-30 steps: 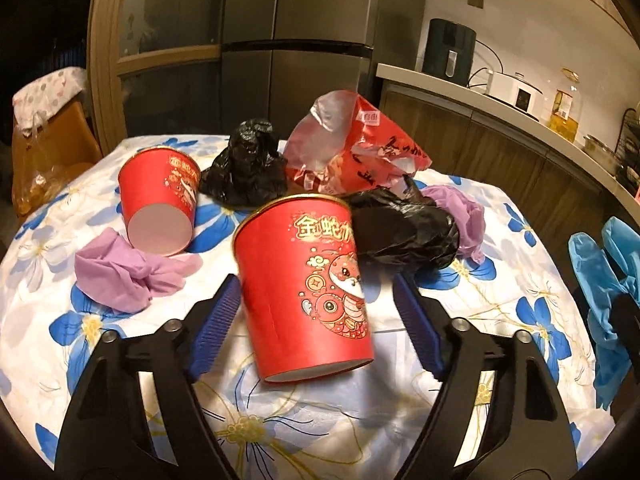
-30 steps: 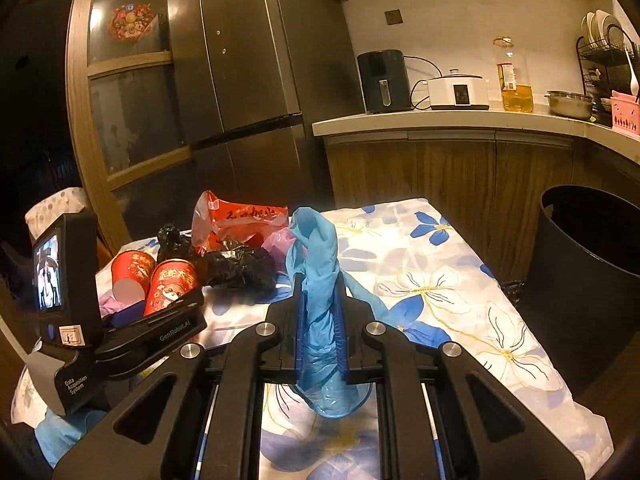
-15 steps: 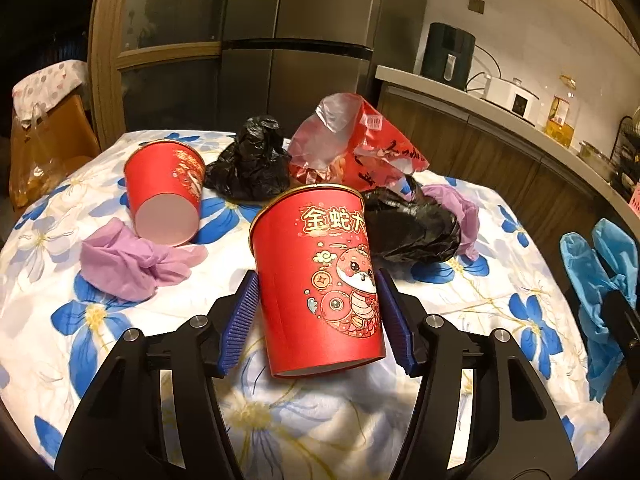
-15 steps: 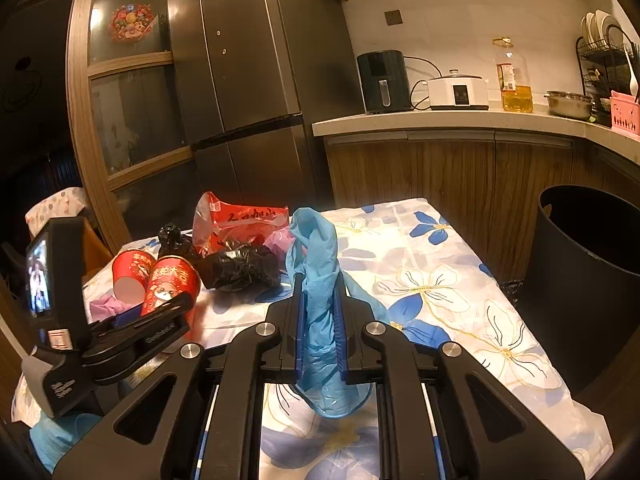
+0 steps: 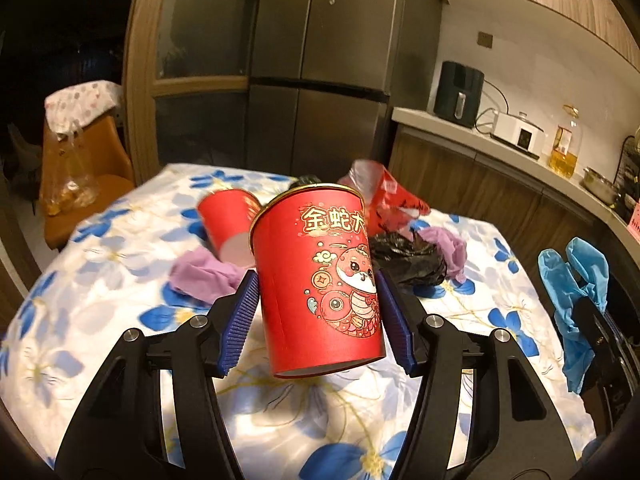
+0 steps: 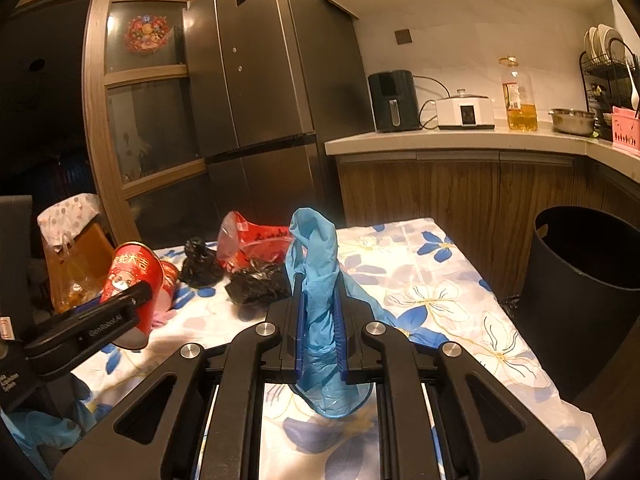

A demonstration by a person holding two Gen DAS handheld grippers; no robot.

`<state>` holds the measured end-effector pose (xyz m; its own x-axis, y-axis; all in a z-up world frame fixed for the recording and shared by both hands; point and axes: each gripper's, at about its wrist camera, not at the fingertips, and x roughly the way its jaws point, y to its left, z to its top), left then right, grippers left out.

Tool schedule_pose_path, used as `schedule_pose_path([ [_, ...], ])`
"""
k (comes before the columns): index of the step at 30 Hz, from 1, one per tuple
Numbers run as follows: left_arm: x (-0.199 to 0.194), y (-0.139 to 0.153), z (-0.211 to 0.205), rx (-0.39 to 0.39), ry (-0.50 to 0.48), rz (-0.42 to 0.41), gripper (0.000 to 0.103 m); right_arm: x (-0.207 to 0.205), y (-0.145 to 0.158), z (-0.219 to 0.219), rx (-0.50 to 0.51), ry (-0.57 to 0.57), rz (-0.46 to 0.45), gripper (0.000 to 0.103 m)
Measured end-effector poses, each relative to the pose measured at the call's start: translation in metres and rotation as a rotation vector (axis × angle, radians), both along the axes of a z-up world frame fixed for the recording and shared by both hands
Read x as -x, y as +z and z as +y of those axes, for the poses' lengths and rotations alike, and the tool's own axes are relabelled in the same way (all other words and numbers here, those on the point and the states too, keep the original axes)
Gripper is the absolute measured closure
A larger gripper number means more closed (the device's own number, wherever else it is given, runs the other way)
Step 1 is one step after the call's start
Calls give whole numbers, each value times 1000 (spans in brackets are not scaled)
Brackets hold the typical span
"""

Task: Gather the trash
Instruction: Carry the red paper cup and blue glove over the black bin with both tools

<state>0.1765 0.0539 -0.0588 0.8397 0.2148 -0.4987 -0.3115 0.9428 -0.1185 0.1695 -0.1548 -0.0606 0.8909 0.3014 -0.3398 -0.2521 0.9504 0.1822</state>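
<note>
My left gripper [image 5: 318, 312] is shut on a red paper cup [image 5: 320, 276] with a cartoon snake and holds it clear of the table, tilted a little. From the right wrist view the same red paper cup [image 6: 130, 276] hangs at the left between the left gripper's fingers. My right gripper [image 6: 318, 312] is shut on a blue glove [image 6: 318, 276] that droops over its pads. On the flowered tablecloth [image 5: 100, 292] lie a second red cup [image 5: 226, 220] on its side, a purple glove [image 5: 200, 276], a black bag [image 5: 408, 260], a red plastic bag [image 5: 384, 196] and another purple glove [image 5: 448, 248].
A black trash bin [image 6: 584, 280] stands on the floor right of the table. A second black bag [image 6: 200, 262] sits near the far table edge. An orange chair [image 5: 80, 176] with a plastic bag is at the far left. A fridge and a kitchen counter with appliances stand behind.
The left jaws closed onto the red cup and lifted it off the table. The right gripper with the blue glove rose slightly.
</note>
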Motion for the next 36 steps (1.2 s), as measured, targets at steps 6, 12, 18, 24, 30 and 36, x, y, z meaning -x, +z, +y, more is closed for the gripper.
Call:
schedule_pose_path([
  [6,29,24,-3,-32,21,-49,45,21,14,-6,-7,4,-41,90],
  [12,52,39,-10,-34,14,-84,45,43,24,-14,-14,-3,-72,90],
  [18,62,48,-27,-44,-24,-105,45,61,31,-28,-16,-28,-100,90],
  [24,59,51,-54,-49,-85,-110,45,69,35,-43,-15,-64,-112,90],
  [30,49,51,-83,-51,-157,-114,45,73,38,-63,-15,-113,-123,90],
  [36,38,52,-115,-58,-236,-124,45,73,41,-83,-9,-172,-133,90],
])
